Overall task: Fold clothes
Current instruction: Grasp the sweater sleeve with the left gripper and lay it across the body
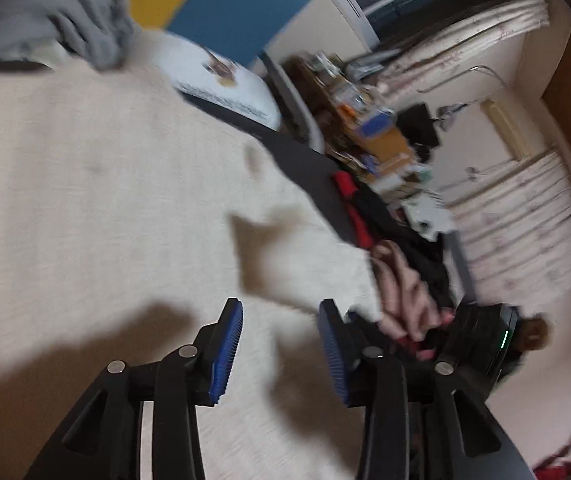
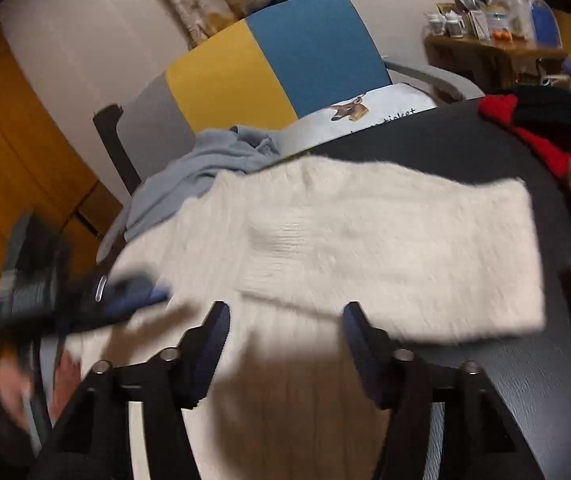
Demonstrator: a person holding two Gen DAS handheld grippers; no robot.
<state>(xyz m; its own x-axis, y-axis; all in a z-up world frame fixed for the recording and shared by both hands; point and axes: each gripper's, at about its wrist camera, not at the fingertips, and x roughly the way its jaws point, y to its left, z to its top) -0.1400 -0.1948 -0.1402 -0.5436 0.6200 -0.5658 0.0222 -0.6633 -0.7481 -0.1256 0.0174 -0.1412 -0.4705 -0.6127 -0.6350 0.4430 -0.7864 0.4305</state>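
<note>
Dark table [image 2: 485, 152]: broad matte top, carrying all the laundry.

Cream knit sweater [image 2: 365, 240]: largest garment, spread across the table's middle, one panel folded over the rest; it lies beneath both grippers, touched by neither.

Chair [image 2: 285, 64]: at the table's far edge, back in grey, yellow and blue panels.

Grey garment [image 2: 189, 176]: crumpled heap at the far left, touching the sweater's edge.

Red-and-black garment [image 2: 525, 120]: bunched at the far right corner, well apart from the sweater.

Pink garment [image 1: 401, 296]: rumpled, just beside the sweater's right edge.

Left gripper [image 1: 281, 354]: fingers apart, nothing between them.

Right gripper [image 2: 287, 354]: fingers wide apart, empty, above the sweater's near portion.
</note>
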